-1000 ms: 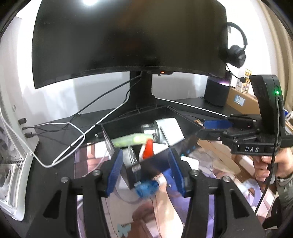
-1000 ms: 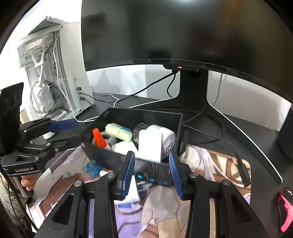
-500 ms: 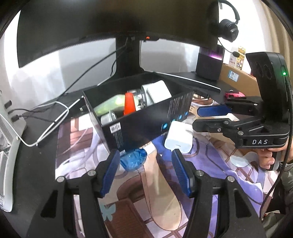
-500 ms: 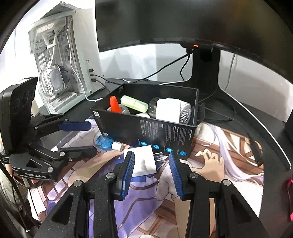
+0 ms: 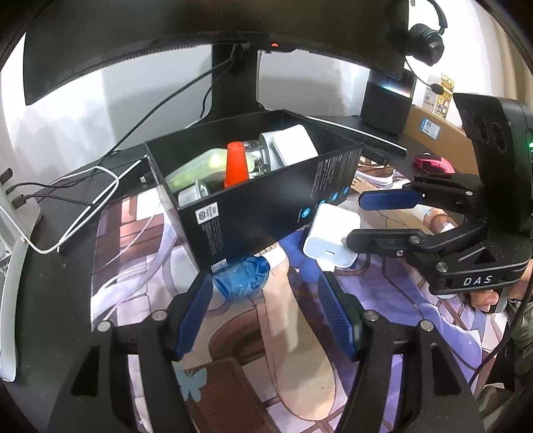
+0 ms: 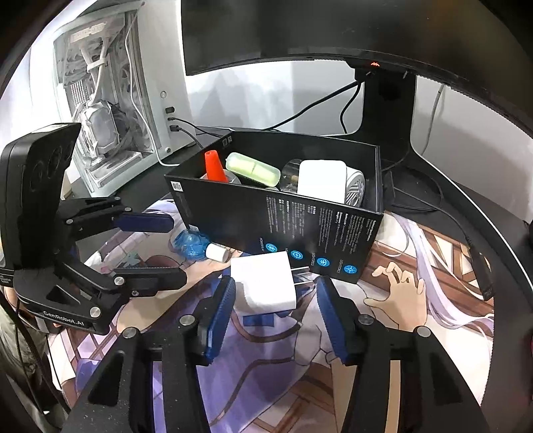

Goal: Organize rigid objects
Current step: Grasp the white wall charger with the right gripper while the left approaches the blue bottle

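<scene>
Left gripper: blue-padded fingers parted, having just been widening; nothing pressed between them. Just ahead of the tips, toward the left finger, lies a crumpled blue translucent plastic bottle on its side on the illustrated purple-and-tan desk mat covering the bench, its far side tucked against the near corner of the box.

Right gripper: blue-padded fingers also parted, having just been opening. A white square plastic charger block rests on the mat between and just ahead of the tips, closer to the left finger; whether that pad touches it cannot be told. Its metal prongs point toward the right finger.

Beyond both sets of tips: a long open black cardboard box with white print and blue icons on its near wall, standing on the mat. Contents: an orange plastic cone, a pale green translucent case, a clear glass jar, a white rounded block, a white cylinder with a grille end.

Farther back: the black stand of a large dark curved monitor, with black cables trailing over the bench. Far beyond the left finger of the right gripper, a white computer case.
</scene>
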{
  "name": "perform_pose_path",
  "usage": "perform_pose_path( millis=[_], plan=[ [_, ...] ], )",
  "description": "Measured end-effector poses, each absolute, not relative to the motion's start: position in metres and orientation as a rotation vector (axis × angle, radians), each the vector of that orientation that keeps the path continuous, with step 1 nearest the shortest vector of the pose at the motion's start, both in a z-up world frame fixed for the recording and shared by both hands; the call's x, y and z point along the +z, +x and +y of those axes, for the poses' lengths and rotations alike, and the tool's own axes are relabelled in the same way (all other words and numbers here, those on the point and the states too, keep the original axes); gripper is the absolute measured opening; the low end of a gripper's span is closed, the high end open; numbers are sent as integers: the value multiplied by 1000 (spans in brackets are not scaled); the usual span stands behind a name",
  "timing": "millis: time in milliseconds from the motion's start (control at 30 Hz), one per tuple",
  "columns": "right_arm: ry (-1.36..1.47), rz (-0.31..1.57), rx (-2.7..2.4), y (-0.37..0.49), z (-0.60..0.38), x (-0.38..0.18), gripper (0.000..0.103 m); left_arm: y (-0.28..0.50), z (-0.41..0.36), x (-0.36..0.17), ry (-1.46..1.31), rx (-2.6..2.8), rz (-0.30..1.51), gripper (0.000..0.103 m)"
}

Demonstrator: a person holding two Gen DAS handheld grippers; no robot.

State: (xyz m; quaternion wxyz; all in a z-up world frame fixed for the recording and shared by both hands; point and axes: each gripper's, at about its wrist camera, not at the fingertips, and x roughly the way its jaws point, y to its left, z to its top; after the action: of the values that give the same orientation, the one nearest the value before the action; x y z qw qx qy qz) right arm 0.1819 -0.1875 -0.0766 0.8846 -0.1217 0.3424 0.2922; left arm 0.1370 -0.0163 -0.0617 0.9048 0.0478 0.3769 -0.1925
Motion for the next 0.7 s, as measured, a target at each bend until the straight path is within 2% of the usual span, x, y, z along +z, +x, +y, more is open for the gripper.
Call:
perform_pose_path(
  millis=[333, 700],
  plan=[
    [-289, 723, 627, 176, -179, -78, 53, 137, -20, -66, 113, -397, 808, 66],
    [-263, 773, 738, 157, -177, -76, 53, 102, -45, -70, 181, -510, 841, 66]
  ],
)
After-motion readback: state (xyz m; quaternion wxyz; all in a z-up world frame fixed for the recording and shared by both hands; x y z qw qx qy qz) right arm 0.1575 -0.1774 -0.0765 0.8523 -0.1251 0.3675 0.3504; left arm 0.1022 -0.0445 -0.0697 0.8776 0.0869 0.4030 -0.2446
